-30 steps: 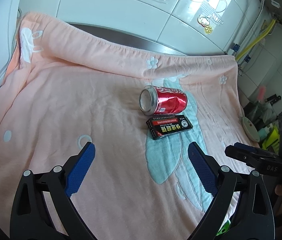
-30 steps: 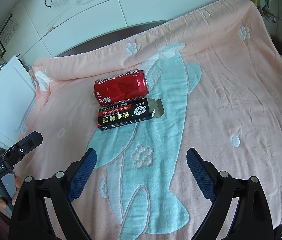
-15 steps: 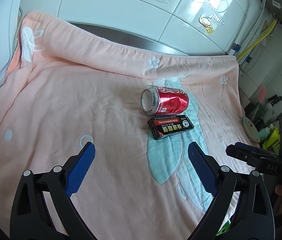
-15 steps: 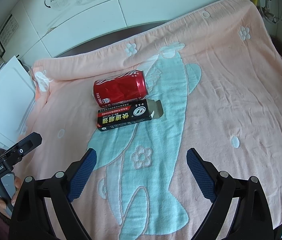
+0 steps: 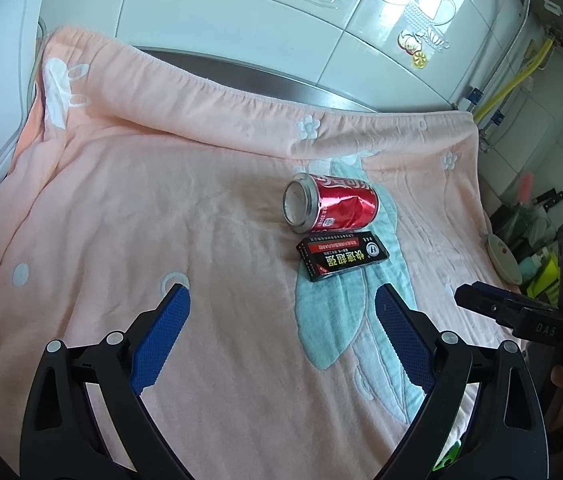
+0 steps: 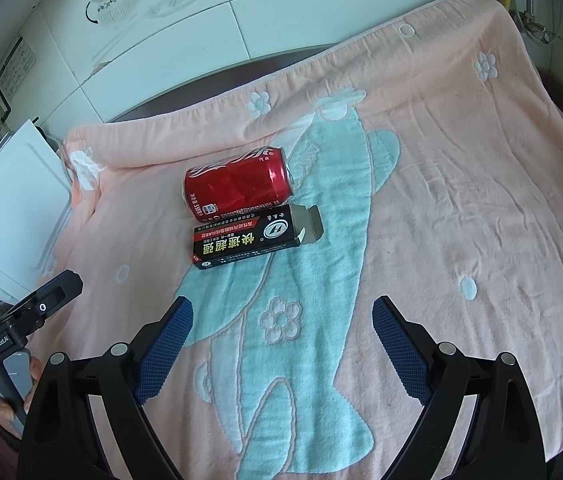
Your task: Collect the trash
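Observation:
A dented red soda can lies on its side on a pink blanket. A small black cardboard box with an open end flap lies touching it, just nearer to me. Both also show in the right wrist view: the can and the box. My left gripper is open and empty, short of the box. My right gripper is open and empty, below and right of the box.
The blanket has a teal fish pattern and covers a steel counter against a white tiled wall. A white board stands at the left. Bottles and a dish sit past the blanket's right edge.
Both grippers have drifted slightly; the can and box sit a little lower and further right in the left view, slightly lower in the right view. Both grippers stay open.

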Demonstrator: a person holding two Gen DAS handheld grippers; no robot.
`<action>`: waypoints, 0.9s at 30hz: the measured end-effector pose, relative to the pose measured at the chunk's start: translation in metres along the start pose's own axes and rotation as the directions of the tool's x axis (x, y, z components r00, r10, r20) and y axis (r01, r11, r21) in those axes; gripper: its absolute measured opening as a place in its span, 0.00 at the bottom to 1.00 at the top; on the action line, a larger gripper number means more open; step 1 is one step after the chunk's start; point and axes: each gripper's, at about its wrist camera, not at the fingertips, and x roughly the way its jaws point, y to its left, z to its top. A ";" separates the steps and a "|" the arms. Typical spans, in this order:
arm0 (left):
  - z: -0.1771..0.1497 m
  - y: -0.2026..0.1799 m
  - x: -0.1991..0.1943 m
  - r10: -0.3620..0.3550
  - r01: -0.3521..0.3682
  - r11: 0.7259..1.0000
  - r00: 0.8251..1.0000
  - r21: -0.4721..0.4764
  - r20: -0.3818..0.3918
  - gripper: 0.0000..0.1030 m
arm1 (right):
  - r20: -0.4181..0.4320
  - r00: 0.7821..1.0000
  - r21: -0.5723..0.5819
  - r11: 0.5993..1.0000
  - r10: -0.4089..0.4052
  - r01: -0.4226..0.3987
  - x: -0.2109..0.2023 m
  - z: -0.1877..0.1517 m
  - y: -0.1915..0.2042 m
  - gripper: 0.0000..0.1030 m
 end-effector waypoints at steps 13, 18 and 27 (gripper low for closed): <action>0.001 0.011 -0.004 0.017 -0.017 1.000 1.000 -0.009 0.000 0.89 | 0.007 1.000 0.001 1.000 0.001 -0.001 0.006 0.012 0.002 0.86; 0.000 0.015 -0.006 0.031 -0.031 1.000 1.000 0.000 -0.002 0.89 | -0.010 1.000 0.011 1.000 0.020 -0.020 0.015 0.022 0.002 0.86; 0.000 0.021 -0.002 0.042 -0.042 0.999 0.999 -0.010 -0.007 0.89 | -0.095 0.993 0.112 0.992 0.073 -0.062 0.049 0.037 -0.001 0.86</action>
